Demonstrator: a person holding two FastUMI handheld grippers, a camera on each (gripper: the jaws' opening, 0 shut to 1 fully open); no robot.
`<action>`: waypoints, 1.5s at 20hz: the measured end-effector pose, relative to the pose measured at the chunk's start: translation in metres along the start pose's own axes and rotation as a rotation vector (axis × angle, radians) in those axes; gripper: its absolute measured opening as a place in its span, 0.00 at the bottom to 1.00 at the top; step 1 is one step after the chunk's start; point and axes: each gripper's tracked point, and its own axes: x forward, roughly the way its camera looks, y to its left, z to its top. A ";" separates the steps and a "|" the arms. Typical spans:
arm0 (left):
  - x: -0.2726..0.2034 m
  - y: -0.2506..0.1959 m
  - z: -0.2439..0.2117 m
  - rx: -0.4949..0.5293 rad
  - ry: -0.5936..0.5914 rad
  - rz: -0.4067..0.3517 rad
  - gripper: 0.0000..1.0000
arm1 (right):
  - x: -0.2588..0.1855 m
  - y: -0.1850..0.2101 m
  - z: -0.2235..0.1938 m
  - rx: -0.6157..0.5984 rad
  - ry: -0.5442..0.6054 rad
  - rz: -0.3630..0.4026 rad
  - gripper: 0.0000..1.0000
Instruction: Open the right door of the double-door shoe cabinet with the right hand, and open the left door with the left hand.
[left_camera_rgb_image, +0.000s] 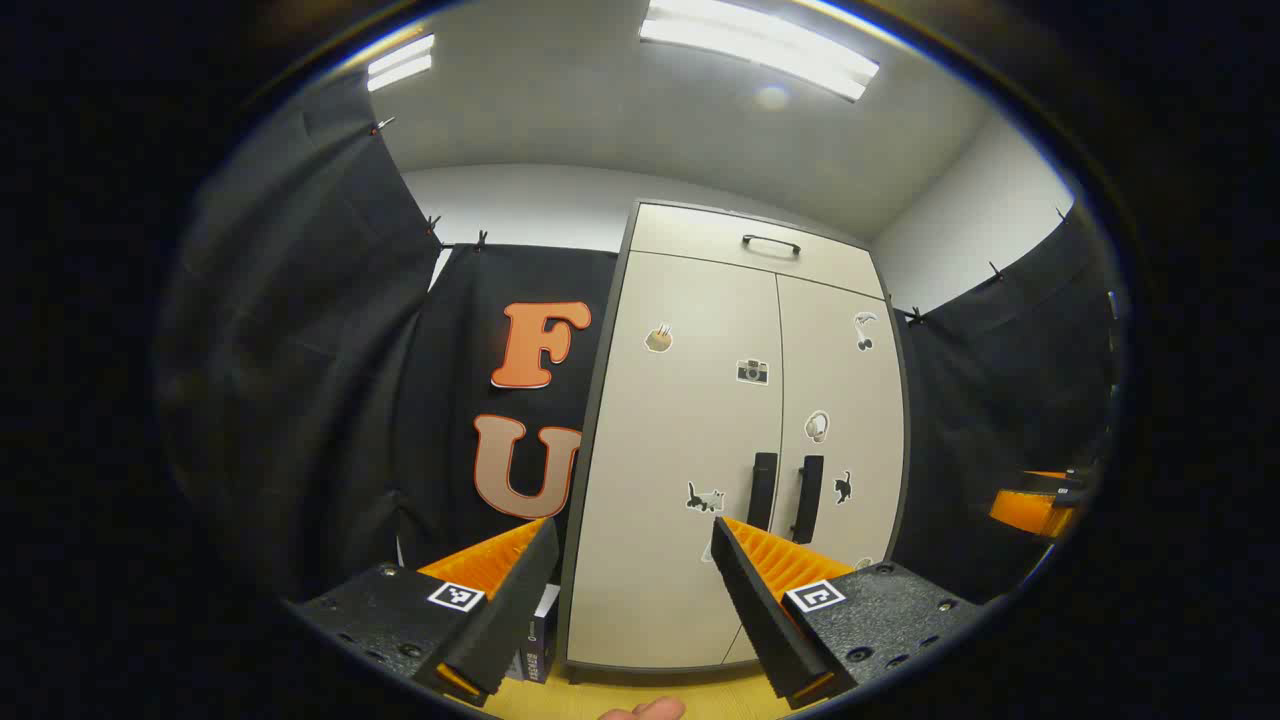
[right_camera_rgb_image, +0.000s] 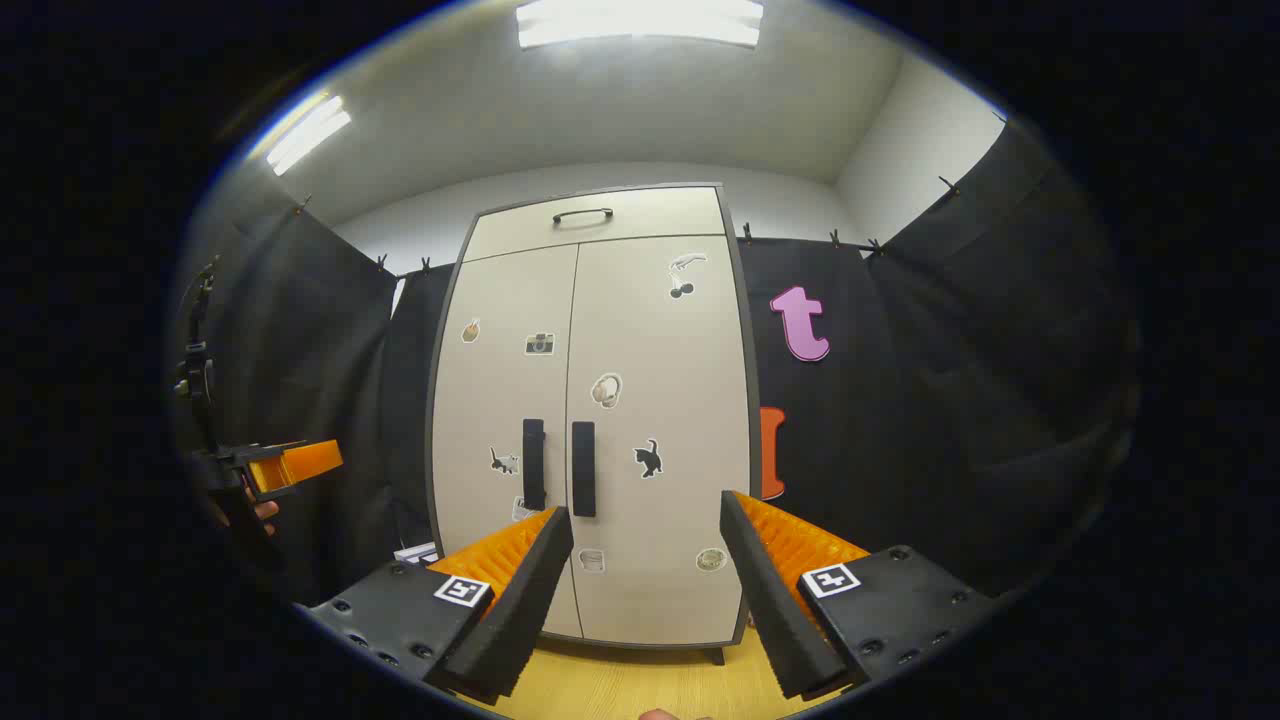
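Doors shut, we face the shoe cabinet (right_camera_rgb_image: 590, 400). Right gripper (right_camera_rgb_image: 645, 590), jaws spread empty, sits below-right of the upright right handle (right_camera_rgb_image: 583, 468); left gripper (left_camera_rgb_image: 635, 600) likewise open.

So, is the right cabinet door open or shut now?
Shut: the right door lies flush with the left door, handles side by side.

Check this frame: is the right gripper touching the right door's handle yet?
Apart. In the right gripper view, the right gripper hangs open short of the cabinet; the right door's handle stands farther off, clear of both fingers.
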 end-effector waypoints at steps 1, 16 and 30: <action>0.001 0.000 0.001 0.001 -0.001 0.001 0.94 | 0.000 0.000 0.000 0.000 0.001 0.001 0.98; -0.003 0.003 0.002 0.004 -0.007 0.004 0.94 | -0.003 -0.003 0.002 -0.013 -0.010 -0.001 0.93; -0.015 0.032 -0.010 0.022 -0.009 0.051 0.94 | 0.103 0.063 -0.023 0.082 0.077 0.129 0.93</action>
